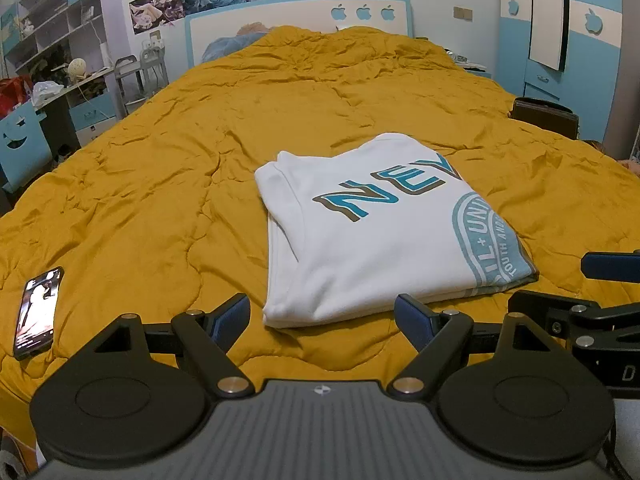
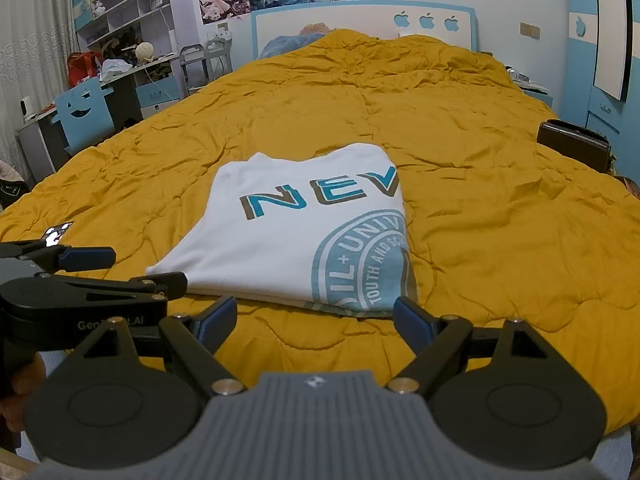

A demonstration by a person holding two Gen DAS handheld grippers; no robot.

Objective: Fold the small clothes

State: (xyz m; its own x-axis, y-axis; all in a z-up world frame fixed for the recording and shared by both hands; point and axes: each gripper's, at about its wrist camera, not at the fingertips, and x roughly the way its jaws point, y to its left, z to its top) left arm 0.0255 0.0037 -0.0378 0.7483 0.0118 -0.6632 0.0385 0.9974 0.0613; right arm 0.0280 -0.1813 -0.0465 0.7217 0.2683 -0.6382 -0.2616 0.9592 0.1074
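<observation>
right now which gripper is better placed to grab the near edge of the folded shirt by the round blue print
Right, probably. The right gripper sits open just short of the white t-shirt, its hem with the round print between the fingers. The left gripper, also open, faces the plain corner.

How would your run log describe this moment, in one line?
white T-shirt: folded, on yellow quilt | left gripper: open, empty | right gripper: open, empty | phone: left of shirt
</observation>
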